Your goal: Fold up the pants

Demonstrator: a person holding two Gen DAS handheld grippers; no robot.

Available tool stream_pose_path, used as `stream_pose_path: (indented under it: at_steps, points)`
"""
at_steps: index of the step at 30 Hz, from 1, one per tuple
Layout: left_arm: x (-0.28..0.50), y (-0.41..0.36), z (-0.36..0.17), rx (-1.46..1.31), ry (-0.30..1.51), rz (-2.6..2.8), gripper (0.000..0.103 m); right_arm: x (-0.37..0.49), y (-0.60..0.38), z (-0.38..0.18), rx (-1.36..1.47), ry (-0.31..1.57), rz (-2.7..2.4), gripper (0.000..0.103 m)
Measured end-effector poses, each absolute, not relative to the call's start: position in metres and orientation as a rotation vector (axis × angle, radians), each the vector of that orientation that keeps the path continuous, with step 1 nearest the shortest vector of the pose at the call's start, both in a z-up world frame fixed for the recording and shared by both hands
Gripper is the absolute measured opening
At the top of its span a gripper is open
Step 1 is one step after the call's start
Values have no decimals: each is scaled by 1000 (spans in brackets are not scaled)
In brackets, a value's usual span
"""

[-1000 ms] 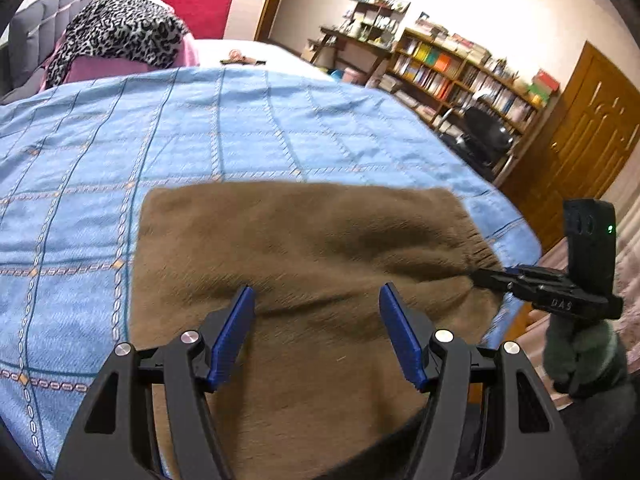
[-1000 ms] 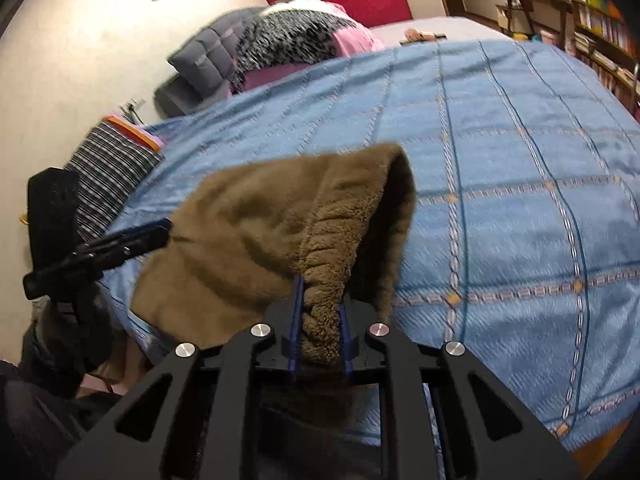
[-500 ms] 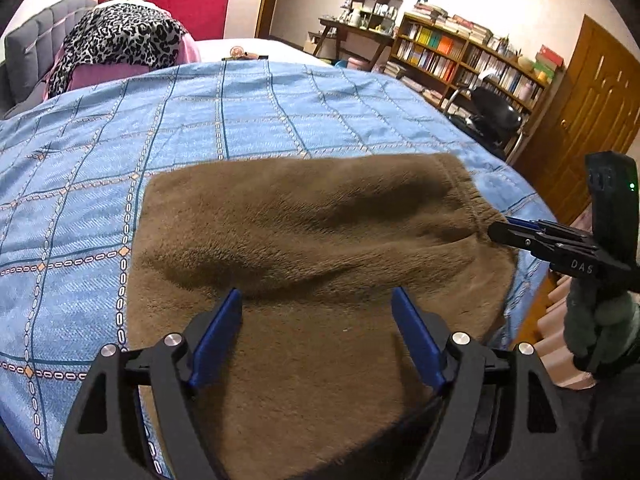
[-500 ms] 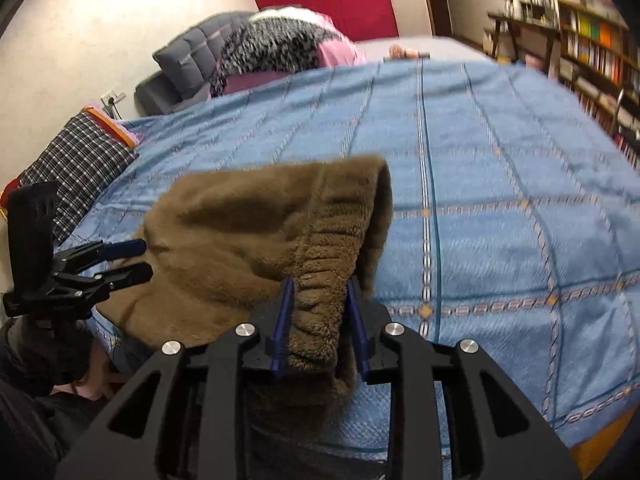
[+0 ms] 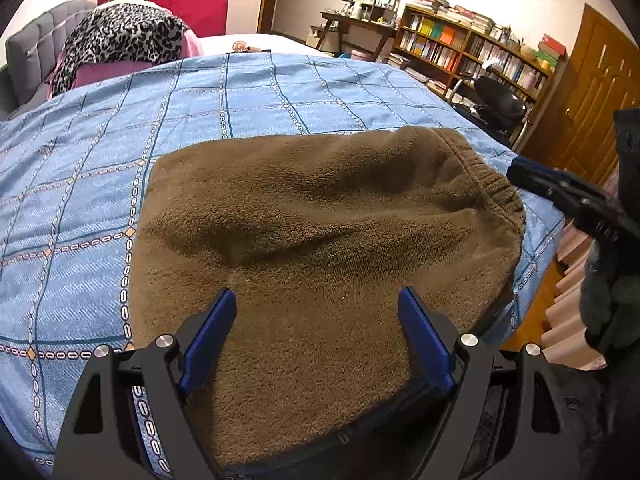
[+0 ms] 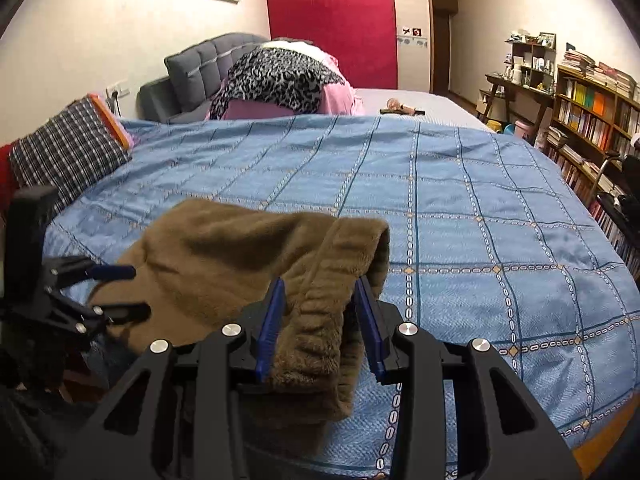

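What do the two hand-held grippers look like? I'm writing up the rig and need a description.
Each hand-held gripper, left and right, has an angular matte-black frame with triangular cut-outs, silver round pivot bolts and two flat blue pads. A tall black block stands on each body. The hand holding the right one wears a dark glove.

You are getting no readable text here: the book spines on the bookshelf are showing too small.
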State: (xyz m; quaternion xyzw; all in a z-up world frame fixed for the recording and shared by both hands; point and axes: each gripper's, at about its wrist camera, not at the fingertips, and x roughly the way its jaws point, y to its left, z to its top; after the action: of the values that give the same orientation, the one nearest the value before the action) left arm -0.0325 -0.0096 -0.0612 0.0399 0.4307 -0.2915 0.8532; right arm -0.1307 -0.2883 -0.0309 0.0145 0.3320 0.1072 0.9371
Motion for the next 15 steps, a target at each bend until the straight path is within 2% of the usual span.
stream_pose_path:
  at_steps: [8, 15]
  points:
    - [-31, -4, -65, 66, 908, -622, 83, -115, -285, -74, 56, 828, 334, 37]
    - [-39, -10, -77, 134, 891, -669, 84, -110, -295, -107, 98, 853, 357, 38]
